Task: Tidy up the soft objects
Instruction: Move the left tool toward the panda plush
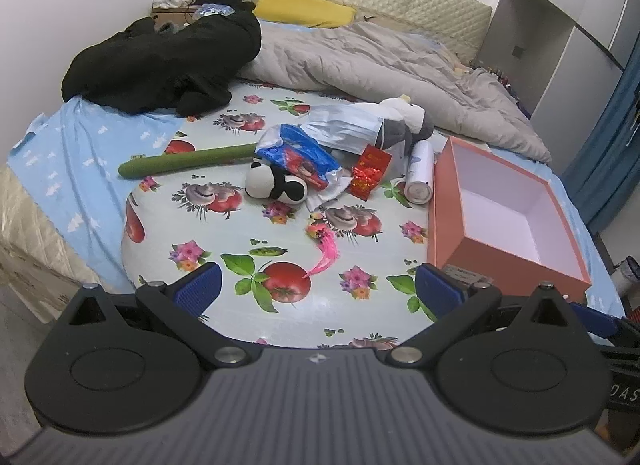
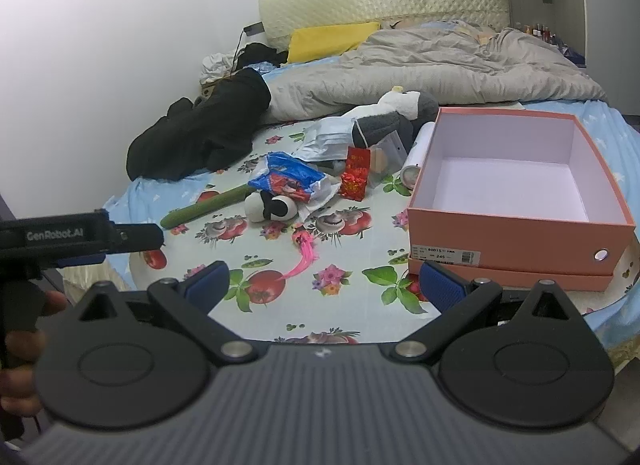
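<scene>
A round floral mat (image 1: 224, 233) (image 2: 352, 305) on the bed holds a pile of small items. A black and white panda plush (image 1: 276, 185) (image 2: 274, 207) lies beside a long green plush cucumber (image 1: 188, 161) (image 2: 208, 205). A grey and white plush (image 1: 404, 121) (image 2: 392, 113) lies behind them, partly under face masks (image 1: 344, 125) (image 2: 326, 137). An open pink shoebox (image 1: 500, 221) (image 2: 516, 233) stands at the right with nothing inside. My left gripper (image 1: 318, 289) and right gripper (image 2: 324, 285) both hover open over the mat's near edge, holding nothing.
A blue snack bag (image 1: 298, 155) (image 2: 286, 177), red packet (image 1: 368, 171) (image 2: 354, 179), white cylinder (image 1: 420, 177) (image 2: 416, 159) and pink feathered toy (image 1: 324, 241) (image 2: 304, 251) lie among the plush. Black clothing (image 1: 168, 65) (image 2: 200, 133), grey duvet (image 1: 380, 69) (image 2: 440, 69), yellow pillow (image 1: 304, 7) (image 2: 328, 39) lie behind.
</scene>
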